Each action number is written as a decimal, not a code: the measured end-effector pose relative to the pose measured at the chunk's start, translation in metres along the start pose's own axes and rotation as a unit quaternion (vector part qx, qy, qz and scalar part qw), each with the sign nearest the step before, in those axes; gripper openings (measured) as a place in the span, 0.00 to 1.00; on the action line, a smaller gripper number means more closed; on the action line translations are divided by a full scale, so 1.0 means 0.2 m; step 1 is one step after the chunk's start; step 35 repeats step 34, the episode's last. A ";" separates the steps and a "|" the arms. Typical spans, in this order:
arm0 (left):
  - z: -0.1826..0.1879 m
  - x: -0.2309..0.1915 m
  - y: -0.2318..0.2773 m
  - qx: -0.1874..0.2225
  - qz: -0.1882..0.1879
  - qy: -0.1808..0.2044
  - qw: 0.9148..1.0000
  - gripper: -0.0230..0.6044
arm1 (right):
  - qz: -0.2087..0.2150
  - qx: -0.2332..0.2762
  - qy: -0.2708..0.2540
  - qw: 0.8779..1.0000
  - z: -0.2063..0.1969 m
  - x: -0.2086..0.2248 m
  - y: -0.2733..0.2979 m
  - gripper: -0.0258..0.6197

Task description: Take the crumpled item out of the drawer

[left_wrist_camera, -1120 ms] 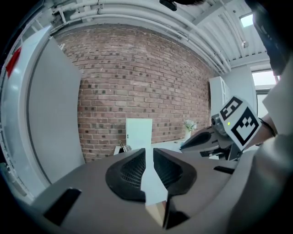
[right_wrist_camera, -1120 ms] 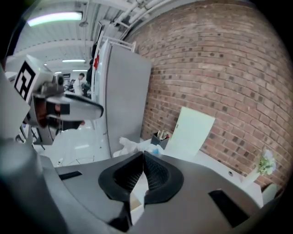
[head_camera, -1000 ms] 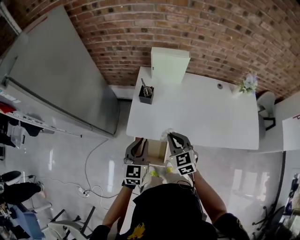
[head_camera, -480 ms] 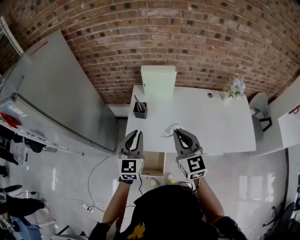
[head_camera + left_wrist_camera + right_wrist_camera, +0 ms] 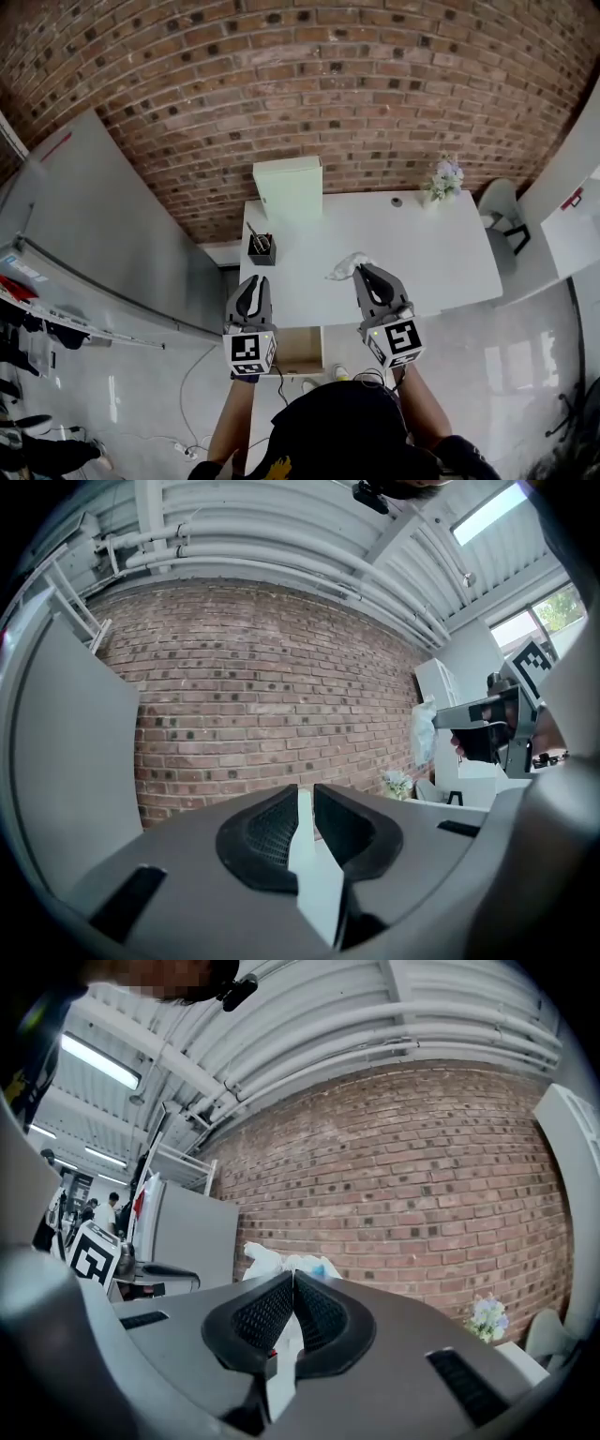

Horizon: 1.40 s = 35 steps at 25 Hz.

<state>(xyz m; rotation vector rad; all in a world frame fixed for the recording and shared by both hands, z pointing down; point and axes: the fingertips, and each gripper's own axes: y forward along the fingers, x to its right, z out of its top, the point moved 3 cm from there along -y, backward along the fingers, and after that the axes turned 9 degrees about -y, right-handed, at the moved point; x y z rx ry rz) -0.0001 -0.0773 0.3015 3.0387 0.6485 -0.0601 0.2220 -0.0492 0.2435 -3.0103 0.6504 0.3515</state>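
The crumpled white item [image 5: 348, 266] hangs over the front of the white table [image 5: 431, 253], pinched at the tips of my right gripper [image 5: 366, 274], which is shut on it. In the right gripper view the crumpled item [image 5: 279, 1260] bulges out just past the closed pads. The open wooden drawer [image 5: 300, 349] lies below the table's front edge, between my arms. My left gripper [image 5: 252, 286] hovers at the table's front left edge, shut with nothing in it. The left gripper view shows the crumpled item [image 5: 423, 729] held up off to its right.
A black pen holder [image 5: 262, 249] stands at the table's left. A pale green box [image 5: 289, 187] sits at the back left against the brick wall. Flowers [image 5: 444, 177] are at the back right, with a chair [image 5: 502, 212] beyond the table's right end.
Both grippers have risen from the drawer to table height. The right one carried the crumpled item up and out of the drawer. The head view has lifted and turned towards the wall.
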 end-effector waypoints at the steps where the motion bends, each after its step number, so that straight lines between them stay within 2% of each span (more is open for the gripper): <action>1: 0.00 0.01 0.01 -0.001 -0.005 0.002 1.000 0.14 | -0.005 0.001 -0.001 1.000 0.00 0.02 -0.01 0.09; 8: 0.00 0.05 0.11 -0.001 -0.027 0.007 1.000 0.14 | -0.064 0.010 0.004 0.998 0.05 0.31 -0.14 0.09; 12: 0.01 0.06 0.15 0.000 -0.036 0.012 0.999 0.14 | -0.092 0.008 0.002 0.996 0.05 0.40 -0.20 0.09; 24: 0.04 0.18 0.29 -0.005 -0.066 0.017 0.998 0.14 | -0.134 -0.007 -0.002 0.991 0.03 0.59 -0.34 0.09; 35: 0.04 0.19 0.33 -0.010 -0.065 0.025 0.998 0.14 | -0.155 -0.007 0.013 0.988 -0.01 0.71 -0.39 0.09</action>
